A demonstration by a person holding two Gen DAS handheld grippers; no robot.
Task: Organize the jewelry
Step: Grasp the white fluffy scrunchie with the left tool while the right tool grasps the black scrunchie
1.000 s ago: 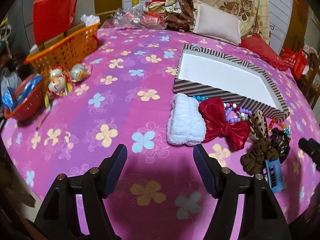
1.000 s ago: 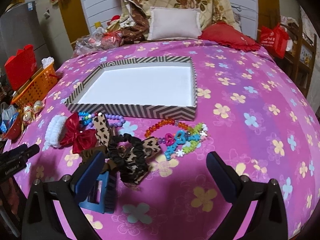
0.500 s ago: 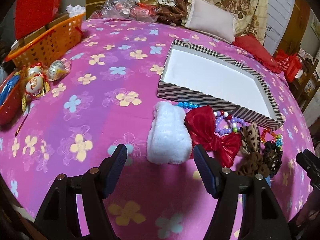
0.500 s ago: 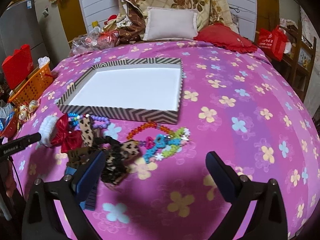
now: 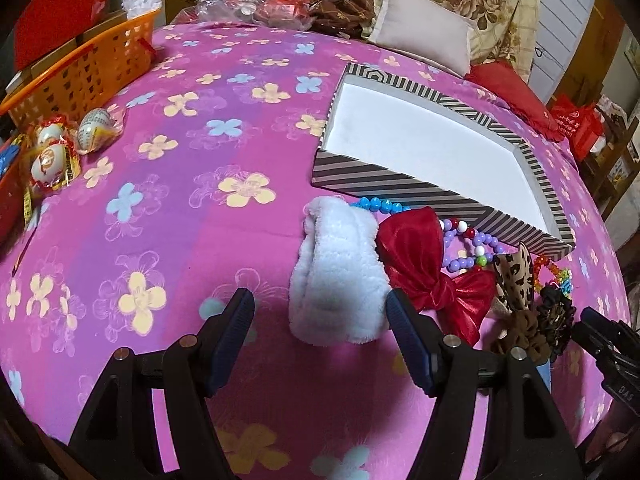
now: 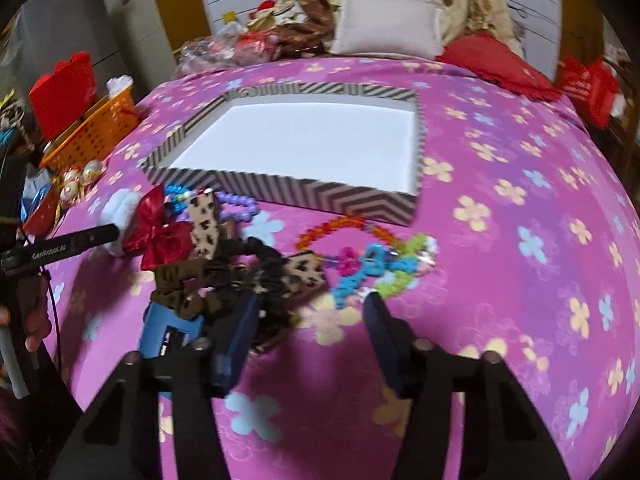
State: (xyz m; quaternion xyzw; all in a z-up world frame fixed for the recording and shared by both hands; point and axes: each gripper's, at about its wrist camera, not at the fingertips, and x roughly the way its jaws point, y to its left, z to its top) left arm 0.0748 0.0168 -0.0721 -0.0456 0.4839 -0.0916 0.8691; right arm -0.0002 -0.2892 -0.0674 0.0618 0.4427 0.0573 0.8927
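Nearest the lens, the left gripper stands wide open and holds nothing; the near end of a white fluffy band lies between its fingers, untouched by the pads. The right gripper is closing, about half open, with nothing gripped; only bare bedspread shows between its fingers, and the dark scrunchies lie against its left finger.

The jewelry and hair pieces lie in a loose row on the bedspread, just in front of the striped box: white band, red bow, purple bead bracelet, leopard-print clip, blue claw clip, orange bead bracelet, and a colourful bead string.

Handling judgement: all are light. The band, bow and scrunchies are soft and compress; take them across the middle. The bead strings are limp, hard and likely to slip; pinch a bunched section. The claw clip is rigid plastic.

The box is empty, white inside.

Legible writing: "GenRobot.AI" on the other gripper's finger, seen from the right wrist. A red bag beyond the bed carries print too small to read.
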